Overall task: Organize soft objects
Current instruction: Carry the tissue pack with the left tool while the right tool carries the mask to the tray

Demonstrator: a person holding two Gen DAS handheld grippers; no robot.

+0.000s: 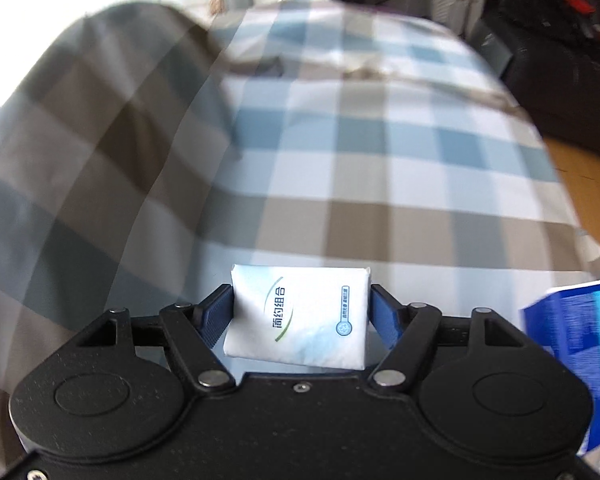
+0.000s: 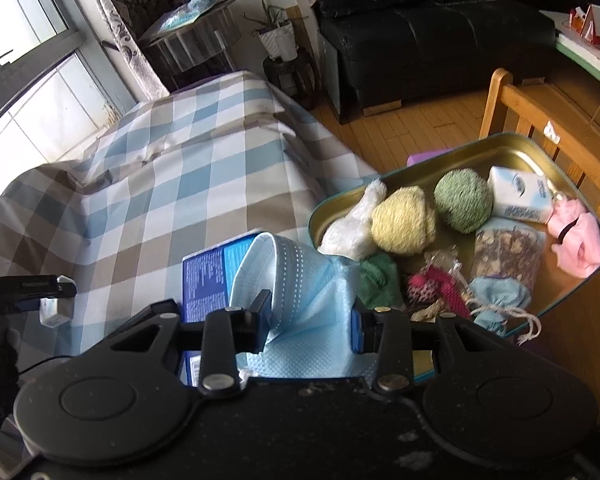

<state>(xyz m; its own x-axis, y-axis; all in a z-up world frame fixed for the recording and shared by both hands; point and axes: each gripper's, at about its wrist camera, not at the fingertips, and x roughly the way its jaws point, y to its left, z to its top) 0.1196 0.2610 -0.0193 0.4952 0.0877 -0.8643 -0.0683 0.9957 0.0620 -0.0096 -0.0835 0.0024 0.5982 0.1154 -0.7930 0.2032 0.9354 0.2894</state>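
blue box (image 2: pixel 204 280) beside tin tray (image 2: pixel 512 148), checked cloth (image 1: pixel 340 184)

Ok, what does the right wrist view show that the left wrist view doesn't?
Only the right wrist view shows the gold tray with the yellow ball, the green ball and the pink pouch, plus the right gripper shut on a blue face mask.

Only the left wrist view shows the tissue pack's printed face up close.

Both share the checked cloth, the blue box and the left gripper holding that pack.
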